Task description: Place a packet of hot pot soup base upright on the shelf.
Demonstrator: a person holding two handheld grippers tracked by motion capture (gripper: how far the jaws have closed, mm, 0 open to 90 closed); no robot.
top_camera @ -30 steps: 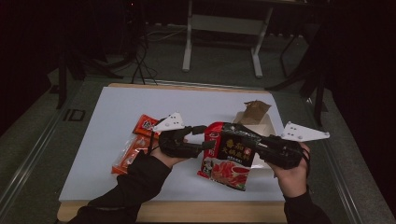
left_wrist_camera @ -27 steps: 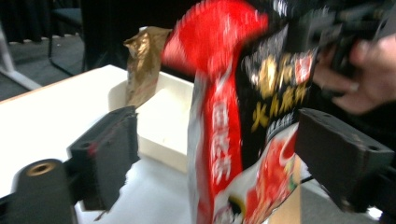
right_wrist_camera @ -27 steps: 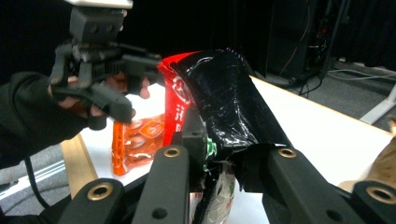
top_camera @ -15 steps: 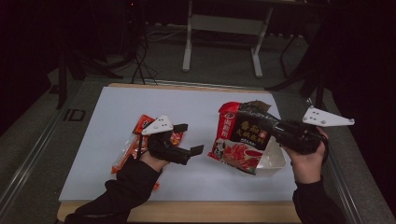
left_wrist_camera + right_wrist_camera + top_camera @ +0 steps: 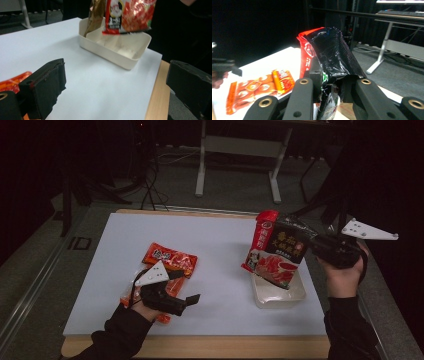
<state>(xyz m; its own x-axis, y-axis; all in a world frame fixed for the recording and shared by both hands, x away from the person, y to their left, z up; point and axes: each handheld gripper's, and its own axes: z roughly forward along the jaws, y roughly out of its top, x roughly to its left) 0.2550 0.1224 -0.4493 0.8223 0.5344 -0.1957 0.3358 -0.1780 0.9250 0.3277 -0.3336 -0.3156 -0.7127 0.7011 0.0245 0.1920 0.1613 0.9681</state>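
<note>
Left gripper view shows gold packet [image 5: 96, 15] in white tray [image 5: 110, 53].

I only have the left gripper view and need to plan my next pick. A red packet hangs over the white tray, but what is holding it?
Observer: The right gripper is shut on the red and black packet, gripping it at its side edge.
Operator: Is the packet touching the tray?
Observer: The high view shows its lower end dipping into the white tray; actual contact I cannot tell.
Operator: I see an orange edge by my left jaw. What is it?
Observer: Orange snack packets lying flat on the white mat; the left gripper, jaws open and empty, sits at their near edge.
</note>
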